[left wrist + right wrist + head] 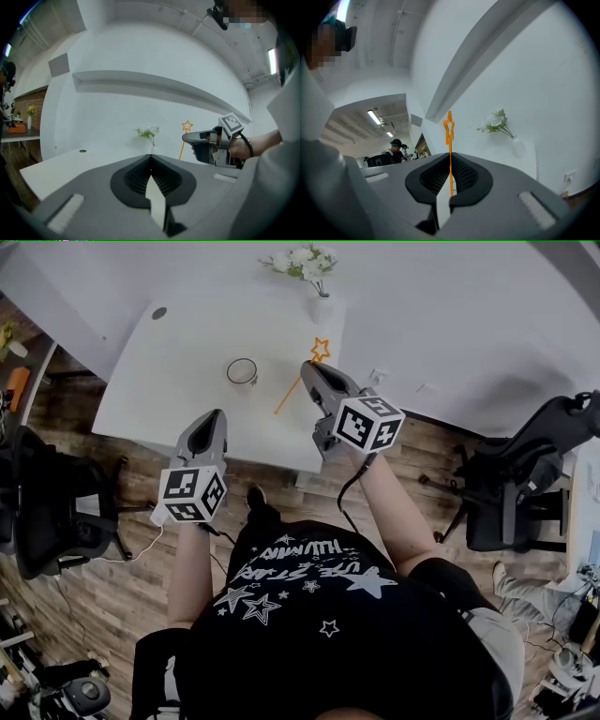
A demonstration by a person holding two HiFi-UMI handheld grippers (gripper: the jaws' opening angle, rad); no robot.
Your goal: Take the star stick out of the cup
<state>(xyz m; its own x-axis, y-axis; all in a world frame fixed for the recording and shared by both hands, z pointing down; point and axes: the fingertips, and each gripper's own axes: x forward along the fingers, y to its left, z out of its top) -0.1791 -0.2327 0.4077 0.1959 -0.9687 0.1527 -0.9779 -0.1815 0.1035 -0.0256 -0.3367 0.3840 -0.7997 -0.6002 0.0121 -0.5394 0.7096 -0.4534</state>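
An orange star stick (pixel 298 382) slants above the white table (pixel 178 381), its star (pixel 321 349) uppermost. My right gripper (pixel 309 367) is shut on its shaft. In the right gripper view the stick (pixel 450 161) rises from between the closed jaws of the right gripper (pixel 450 174), with the star (pixel 448 125) on top. A dark-rimmed cup (pixel 242 371) stands on the table, left of the stick's lower end and apart from it. My left gripper (pixel 217 416) hovers near the table's front edge, shut on nothing. The left gripper (pixel 151 158) looks at the right gripper (pixel 187 137) and the star (pixel 187 125).
A vase of white flowers (pixel 314 273) stands at the table's far edge by the wall. Black office chairs stand on the wood floor at the left (pixel 47 512) and at the right (pixel 520 484). People (pixel 396 147) are far off in the room.
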